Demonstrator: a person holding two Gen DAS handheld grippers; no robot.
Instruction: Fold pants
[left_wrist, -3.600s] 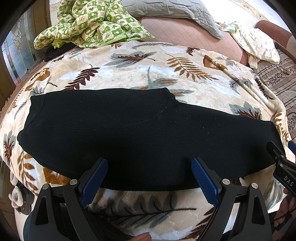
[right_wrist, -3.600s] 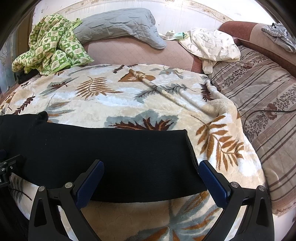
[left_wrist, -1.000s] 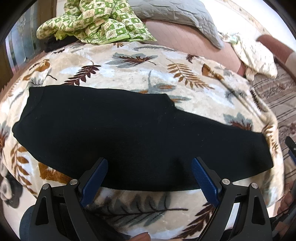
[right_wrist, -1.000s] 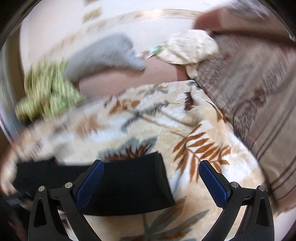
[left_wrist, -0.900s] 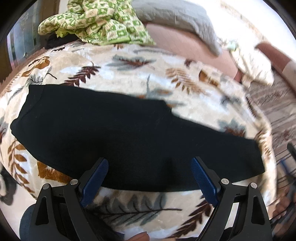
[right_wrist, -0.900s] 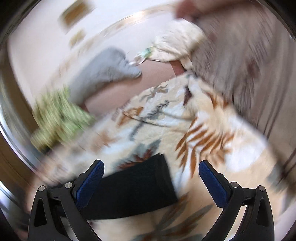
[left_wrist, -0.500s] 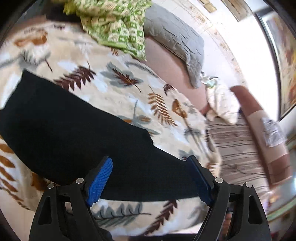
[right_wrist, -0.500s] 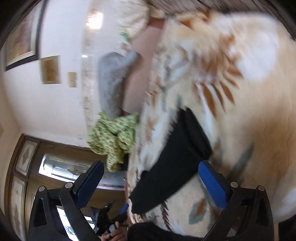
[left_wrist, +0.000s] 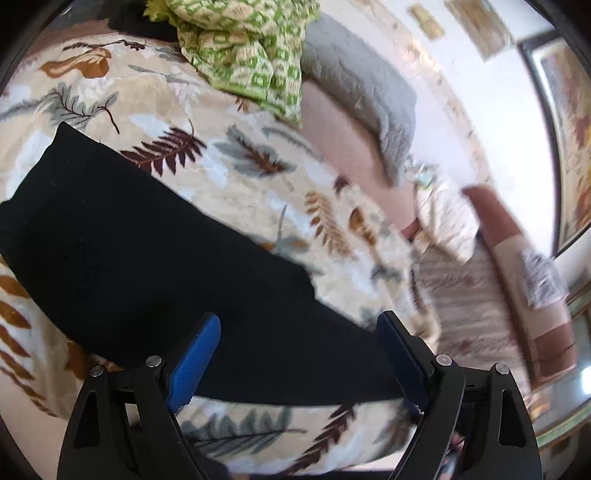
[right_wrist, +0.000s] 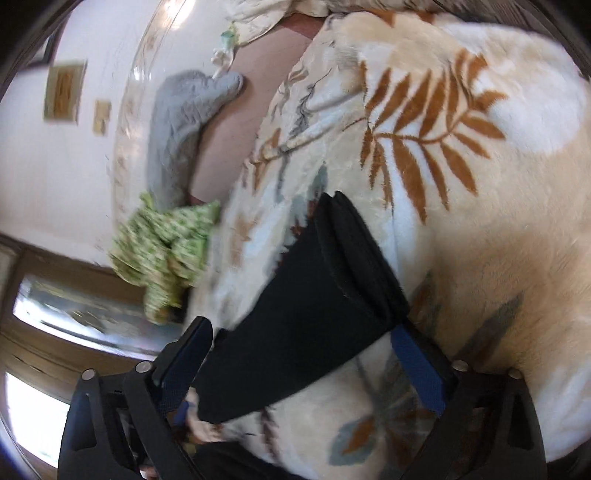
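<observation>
Both grippers gape wide: our left gripper (left_wrist: 299, 354) over the near edge of the black pants (left_wrist: 155, 251) at lower centre, our right gripper (right_wrist: 299, 358), rolled steeply sideways, straddling the cuff (right_wrist: 354, 251) on the leaf-print blanket (right_wrist: 480, 184). We judge the end-to-end fold not yet begun; next, pinch the cuff.

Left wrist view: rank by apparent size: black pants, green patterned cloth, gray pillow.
1. black pants, by far the largest in frame.
2. and 3. green patterned cloth and gray pillow look about alike; the cloth is cut off by the frame, so no ranking.
</observation>
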